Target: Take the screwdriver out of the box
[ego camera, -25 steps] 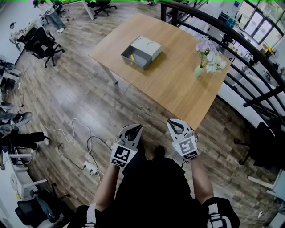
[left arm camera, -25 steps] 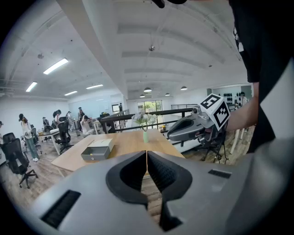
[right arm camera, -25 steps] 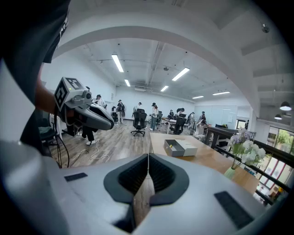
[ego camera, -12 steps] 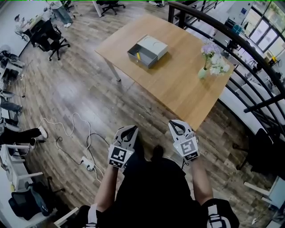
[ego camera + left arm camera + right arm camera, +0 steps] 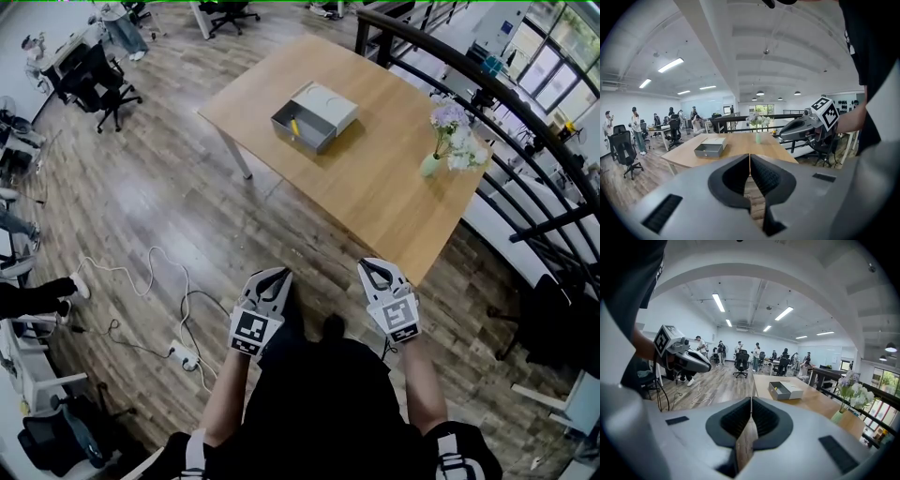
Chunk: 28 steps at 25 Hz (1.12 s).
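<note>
Yellow-handled screwdriver (image 5: 293, 126) is lying inside the open grey rectangular box (image 5: 302, 135), at its left end. From the head view it is only a small yellow sliver, and its shaft and tip are too small to make out. The box sits on the far-left part of the light wooden table (image 5: 375, 187), with its pale lid (image 5: 330, 97) against its far side. Well to the right stands a small green vase of pale flowers (image 5: 441, 141), near the table's right edge by the dark railing (image 5: 525, 103).

Both grippers are down near the person's body, well apart from the table. The left gripper (image 5: 287, 273) has its jaws pressed together with nothing between them, and its own view shows the dark pads meeting in one thin line (image 5: 749, 161). The right gripper (image 5: 368, 266) is the same, closed and empty (image 5: 751, 405), with only a slit of wood floor showing below the pads.

For markings, each gripper carries a black-and-white square-marker cube (image 5: 255, 330) with a pattern and no words. White print on the person's dark sleeve (image 5: 847, 40) is cut off at the frame edge and unreadable. On the floor to the left, a white cable runs to a white power strip (image 5: 187, 355) — the person's dark top hides the floor beneath the grippers.
</note>
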Each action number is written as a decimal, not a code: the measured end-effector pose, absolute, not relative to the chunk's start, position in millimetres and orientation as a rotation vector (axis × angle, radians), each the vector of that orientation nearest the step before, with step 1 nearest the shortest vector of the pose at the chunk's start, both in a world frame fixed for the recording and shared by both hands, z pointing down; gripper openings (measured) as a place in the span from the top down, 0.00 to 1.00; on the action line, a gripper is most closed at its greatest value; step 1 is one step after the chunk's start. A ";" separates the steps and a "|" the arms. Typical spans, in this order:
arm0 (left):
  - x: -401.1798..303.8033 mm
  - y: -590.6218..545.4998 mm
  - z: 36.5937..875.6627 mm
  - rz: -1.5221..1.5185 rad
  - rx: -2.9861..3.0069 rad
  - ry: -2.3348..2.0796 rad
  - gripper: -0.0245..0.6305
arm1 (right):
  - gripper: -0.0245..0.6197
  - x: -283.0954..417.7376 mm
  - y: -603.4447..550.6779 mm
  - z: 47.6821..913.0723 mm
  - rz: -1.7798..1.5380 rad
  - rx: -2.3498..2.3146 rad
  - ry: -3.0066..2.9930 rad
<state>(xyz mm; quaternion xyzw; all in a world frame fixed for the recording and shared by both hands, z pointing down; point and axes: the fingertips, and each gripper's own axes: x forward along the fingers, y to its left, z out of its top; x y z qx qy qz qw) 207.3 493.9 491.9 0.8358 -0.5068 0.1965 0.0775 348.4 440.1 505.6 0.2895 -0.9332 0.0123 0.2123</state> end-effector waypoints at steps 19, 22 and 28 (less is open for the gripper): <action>85.3 381.3 481.8 0.563 2.619 -1.413 0.93 | 0.92 239.8 342.8 493.1 -0.027 1.037 -2.504; 75.4 369.8 483.5 0.565 2.643 -1.378 0.92 | 0.92 240.5 327.1 491.0 -0.032 1.126 -2.479; 45.6 345.0 477.4 0.573 2.685 -1.345 0.92 | 0.92 219.4 314.1 490.9 -0.025 1.170 -2.449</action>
